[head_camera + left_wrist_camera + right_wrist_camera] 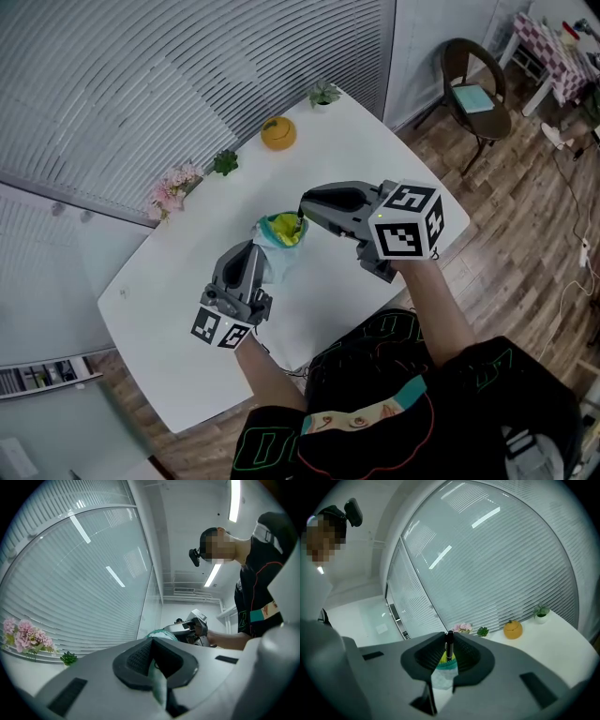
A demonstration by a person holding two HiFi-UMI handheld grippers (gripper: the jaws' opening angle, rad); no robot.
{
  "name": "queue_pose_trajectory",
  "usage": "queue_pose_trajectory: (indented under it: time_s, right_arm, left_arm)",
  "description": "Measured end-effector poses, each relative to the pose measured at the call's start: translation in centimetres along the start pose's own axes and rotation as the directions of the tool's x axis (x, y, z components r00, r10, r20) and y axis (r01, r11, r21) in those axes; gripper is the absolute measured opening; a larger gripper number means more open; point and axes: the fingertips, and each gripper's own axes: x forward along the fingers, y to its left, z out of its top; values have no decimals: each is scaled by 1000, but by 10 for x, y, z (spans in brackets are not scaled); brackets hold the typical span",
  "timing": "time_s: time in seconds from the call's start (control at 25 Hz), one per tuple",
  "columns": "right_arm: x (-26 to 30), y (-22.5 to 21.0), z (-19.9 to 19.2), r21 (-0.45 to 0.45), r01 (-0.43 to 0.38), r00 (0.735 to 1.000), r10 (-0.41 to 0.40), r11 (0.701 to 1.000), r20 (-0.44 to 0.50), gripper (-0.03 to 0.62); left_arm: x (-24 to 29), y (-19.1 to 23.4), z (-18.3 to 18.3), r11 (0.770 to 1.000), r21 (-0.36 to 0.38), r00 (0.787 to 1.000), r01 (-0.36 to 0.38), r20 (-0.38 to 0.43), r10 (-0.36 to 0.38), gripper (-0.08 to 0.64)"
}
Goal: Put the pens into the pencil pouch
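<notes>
Head view, table: the white table (159,319) has pink flowers (172,192) and an orange pot (278,132) lined up along its far edge, away from the working area.
Left gripper: the left gripper (253,248) has its jaws pinched together on the pouch's fabric rim, probably to steady it.
Pencil pouch: the pencil pouch (281,231) is near the table's middle, between the grippers, with its mouth up and its yellow lining showing.
Right gripper: the right gripper (305,202) is clamped on a dark pen (449,645), upright just over the pouch's mouth, seemingly lined up to drop in.
</notes>
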Motion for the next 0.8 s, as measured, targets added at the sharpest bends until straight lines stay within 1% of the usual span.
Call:
queue_pose_trajectory:
  time_s: [0.08,0.2,0.24,0.32,0.44,0.52,0.6,0.68,0.72,0.76,0.8]
  right_arm:
    - [5,7,1,10,-23,1000,23,1000,8,60]
    - [12,17,1,50,-71,997,70,996,33,60]
    - [14,20,0,57,-80,996,78,995,31,58]
    - [19,24,-8,43,-80,997,81,996,-2,58]
    - [24,28,-20,6,-78,995,78,997,-64,60]
    - [26,30,-29,-23,-76,991,73,997,-114,61]
    - [27,29,-41,-87,-67,981,50,994,-187,61]
    - [27,29,-51,-169,-67,967,22,983,-253,66]
    - [26,29,-54,-202,-68,962,11,977,-275,81]
    - [25,28,-55,-224,-68,959,2,972,-283,115]
    - [23,27,-52,-237,-64,962,-3,969,-274,117]
  left_arm:
    - [0,1,-1,1000,-4,1000,4,-2,-4,-3]
    - [1,1,-2,1000,-7,1000,12,-2,-12,-3]
    - [2,0,-2,1000,-8,1000,15,0,-15,-3]
    - [3,-1,1,1000,-11,1000,19,9,-19,-3]
    - [2,-2,5,1000,-12,999,25,24,-25,-3]
    - [2,-3,6,1000,-4,999,29,20,-29,-3]
    - [2,-5,5,999,4,999,36,13,-36,-3]
    - [4,-7,4,999,6,999,43,8,-43,-3]
    - [4,-7,3,999,4,999,46,5,-46,-3]
    - [5,-7,1,999,2,999,50,2,-50,-3]
    - [6,-7,0,999,-2,999,53,0,-53,-3]
